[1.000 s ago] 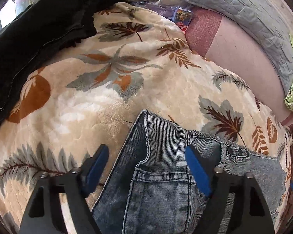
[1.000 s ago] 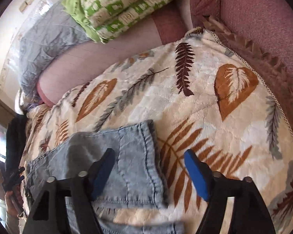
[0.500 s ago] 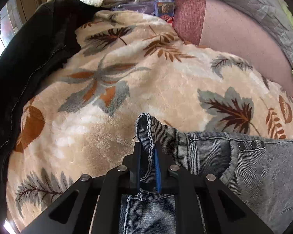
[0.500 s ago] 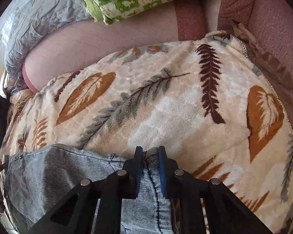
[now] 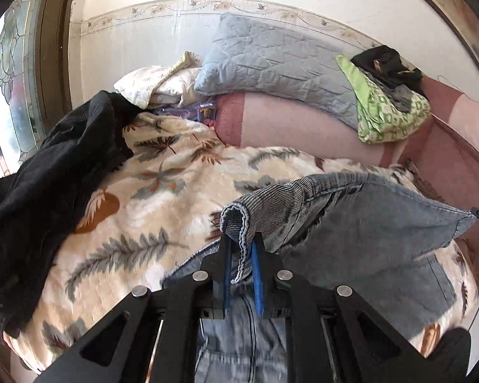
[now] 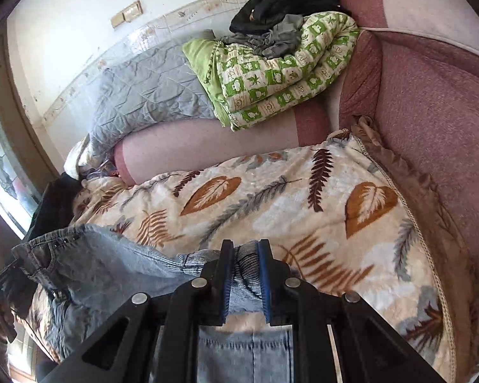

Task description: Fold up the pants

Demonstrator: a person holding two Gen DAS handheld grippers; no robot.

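Leaf-print blanket (image 6: 303,204) over pink sofa (image 6: 437,102)

We see faded blue-grey jeans (image 5: 367,223) on a cream blanket (image 5: 175,191) patterned with brown and grey leaves; at two o'clock, a green-and-white checked quilt (image 5: 389,115) on the pink sofa (image 5: 303,124).

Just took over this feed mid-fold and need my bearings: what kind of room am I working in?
Probably a lived-in sitting room at home. The jeans are lifted over a pink sofa covered by a leaf-print blanket, with a folded green quilt and a grey pillow against the wall.
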